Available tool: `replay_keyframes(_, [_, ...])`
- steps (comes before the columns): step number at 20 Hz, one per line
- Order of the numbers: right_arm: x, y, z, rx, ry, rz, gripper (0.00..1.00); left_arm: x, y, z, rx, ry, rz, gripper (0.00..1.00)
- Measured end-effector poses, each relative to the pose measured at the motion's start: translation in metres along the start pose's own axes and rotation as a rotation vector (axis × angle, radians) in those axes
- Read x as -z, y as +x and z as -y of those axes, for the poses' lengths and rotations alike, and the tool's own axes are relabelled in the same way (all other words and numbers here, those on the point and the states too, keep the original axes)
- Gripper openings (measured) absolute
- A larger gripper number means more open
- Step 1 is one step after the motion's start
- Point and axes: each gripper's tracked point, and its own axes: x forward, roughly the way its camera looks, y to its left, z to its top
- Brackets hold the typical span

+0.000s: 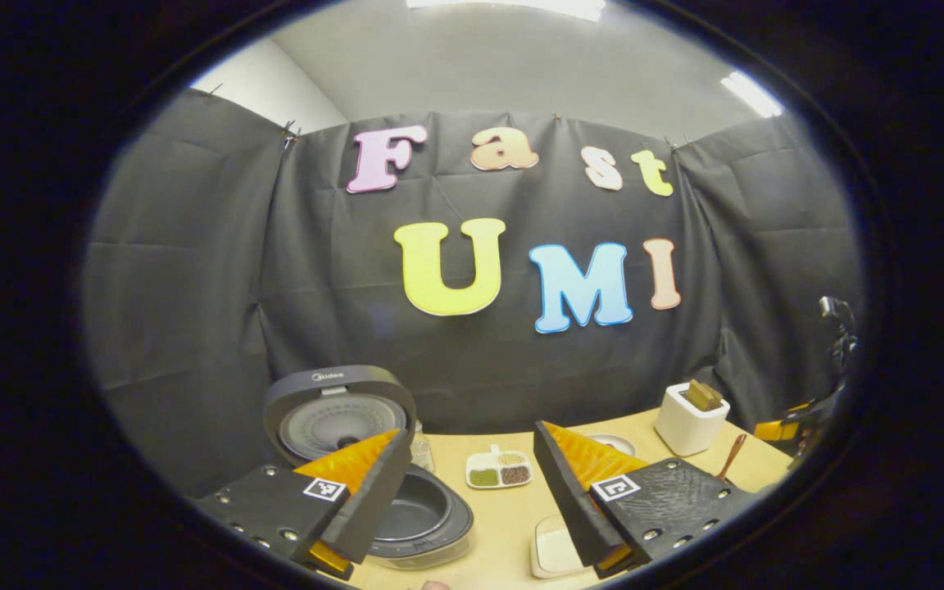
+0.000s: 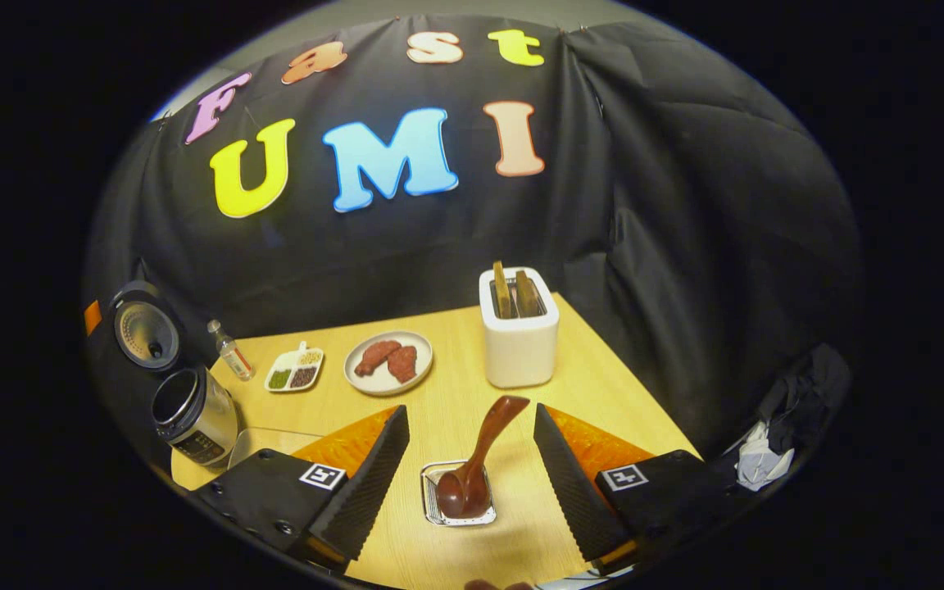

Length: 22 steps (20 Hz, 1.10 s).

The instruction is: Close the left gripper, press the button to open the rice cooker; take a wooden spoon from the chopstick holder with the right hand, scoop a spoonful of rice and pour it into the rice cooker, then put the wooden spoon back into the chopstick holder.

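On the wooden table (image 2: 587,360), at its far-left corner, the rice cooker (image 2: 193,414) stands with its lid (image 2: 144,328) swung up and back; in the left gripper view you look past your left gripper (image 1: 465,492) straight into the dark empty inner pot (image 1: 419,512). That gripper's jaws stand wide apart, nothing between them, held above the table just right of the cooker.

Your right gripper (image 2: 469,467) is likewise spread open and holds nothing. Between its fingers, on the near part of the table, sits a small metal-rimmed holder (image 2: 439,512) with the wooden spoon (image 2: 476,459) in it: bowl end down in the holder, handle leaning up and away toward the far right. Neither finger touches the spoon. You can also catch the spoon's handle (image 1: 732,456) at the right of the left gripper view, beside that gripper's right finger.

Far side of the table, in the right gripper view: a white toaster (image 2: 519,340) with two slices standing in its slots, a white plate (image 2: 388,362) with two reddish-brown pieces of food to its left, then a small divided dish (image 2: 294,369) holding green, dark and pale grains, then a small clear bottle (image 2: 230,351) near the cooker. A flat whitish container (image 1: 554,549) lies near you between the left gripper's fingers; its contents cannot be made out.
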Motion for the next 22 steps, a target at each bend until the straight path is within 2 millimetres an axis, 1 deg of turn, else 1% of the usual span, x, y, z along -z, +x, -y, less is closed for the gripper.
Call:
replay_keyframes(1, [0.007,0.005,0.002,-0.010,0.003,-0.027,0.93,0.003,0.000,0.001,-0.007,-0.002,-0.008,0.93])
replay_keyframes(2, [0.016,0.012,0.002,-0.024,0.009,-0.055,0.96,0.006,0.001,0.002,-0.020,0.001,-0.017,0.90])
replay_keyframes(3, [0.023,0.019,0.003,-0.035,0.016,-0.082,0.93,0.011,0.003,0.000,-0.038,0.009,-0.032,0.90])
replay_keyframes(4, [0.031,0.026,0.004,-0.048,0.029,-0.112,0.93,0.015,0.003,-0.001,-0.054,0.017,-0.051,0.90])
replay_keyframes(5, [0.038,0.034,0.007,-0.050,0.044,-0.148,0.93,0.021,0.006,0.006,-0.063,0.020,-0.064,0.90])
replay_keyframes(6, [0.046,0.040,0.012,-0.048,0.058,-0.179,0.98,0.022,0.006,0.008,-0.066,0.016,-0.071,0.90])
replay_keyframes(9, [0.059,0.065,0.014,-0.077,0.095,-0.241,0.98,0.023,0.002,0.017,-0.076,-0.004,-0.084,0.91])
replay_keyframes(13, [0.068,0.095,0.009,-0.138,0.131,-0.295,0.98,0.033,-0.010,0.022,-0.135,0.002,-0.115,0.90])
replay_keyframes(14, [0.071,0.101,0.005,-0.156,0.145,-0.305,0.99,0.037,-0.012,0.023,-0.149,-0.002,-0.125,0.93])
replay_keyframes(15, [0.071,0.107,0.003,-0.170,0.159,-0.313,0.94,0.041,-0.016,0.022,-0.173,-0.007,-0.137,0.91])
replay_keyframes(17, [0.071,0.117,-0.001,-0.199,0.186,-0.331,0.92,0.046,-0.024,0.022,-0.213,-0.021,-0.147,0.90])
replay_keyframes(18, [0.074,0.123,-0.004,-0.217,0.198,-0.342,0.95,0.049,-0.029,0.025,-0.227,-0.031,-0.153,0.90])
replay_keyframes(19, [0.074,0.128,-0.008,-0.238,0.213,-0.355,0.87,0.053,-0.032,0.027,-0.243,-0.038,-0.161,0.90])
replay_keyframes(20, [0.075,0.131,-0.011,-0.251,0.226,-0.365,0.83,0.057,-0.037,0.029,-0.259,-0.041,-0.171,0.90])
replay_keyframes(21, [0.075,0.134,-0.012,-0.266,0.236,-0.376,0.74,0.060,-0.041,0.031,-0.274,-0.041,-0.178,0.90])
replay_keyframes(22, [0.077,0.135,-0.014,-0.280,0.245,-0.391,0.68,0.062,-0.046,0.033,-0.288,-0.043,-0.185,0.93])
